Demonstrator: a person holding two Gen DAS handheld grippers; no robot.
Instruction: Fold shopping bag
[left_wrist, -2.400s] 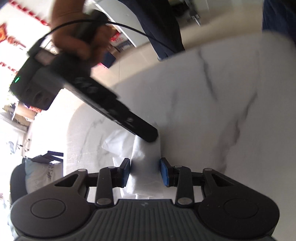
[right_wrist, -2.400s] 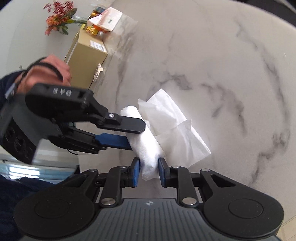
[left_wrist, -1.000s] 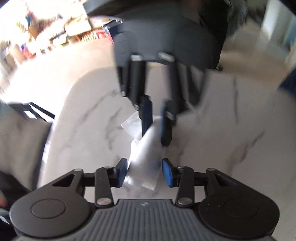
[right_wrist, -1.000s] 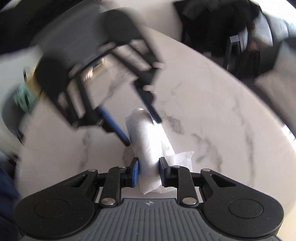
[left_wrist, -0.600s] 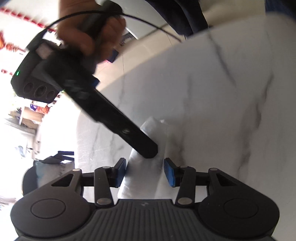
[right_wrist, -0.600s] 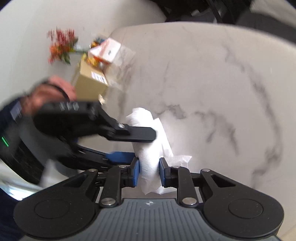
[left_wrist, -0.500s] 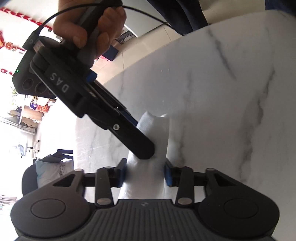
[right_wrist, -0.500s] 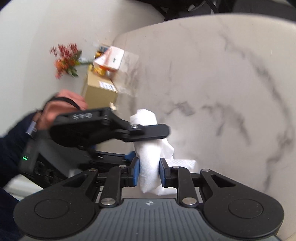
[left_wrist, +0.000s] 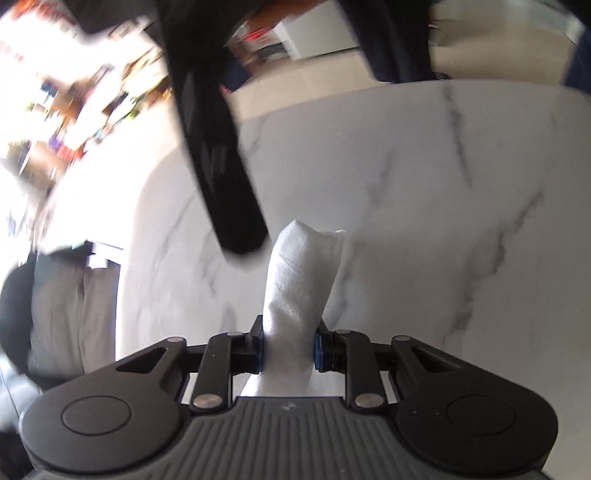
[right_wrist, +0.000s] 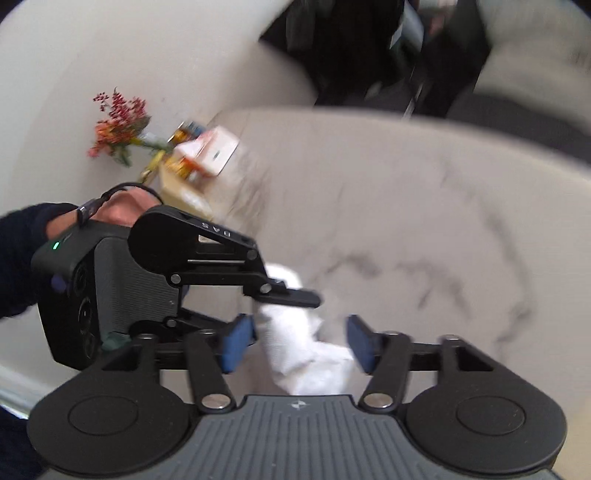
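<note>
- While the left tongs are pinching the rolled white non-woven shopping bag between their blue pads, having just been closing onto it, the roll is rising from them toward twelve o'clock over the white grey-veined marble worktop.
- From the right wrist view, the right tongs are standing spread, having just been opening, with the bag lying loose between the blue pads and touching neither.
- At nine o'clock in that view, a hand in a dark sleeve is gripping the left tongs' black body, whose upper finger is lying across the bag's far end.
- At eleven o'clock, a spray of red and orange flowers is standing beside a blurred tan cardboard box.
- In the left wrist view, a blurred black finger of the right tongs is hanging just beside the roll's tip, at eleven o'clock of it.
</note>
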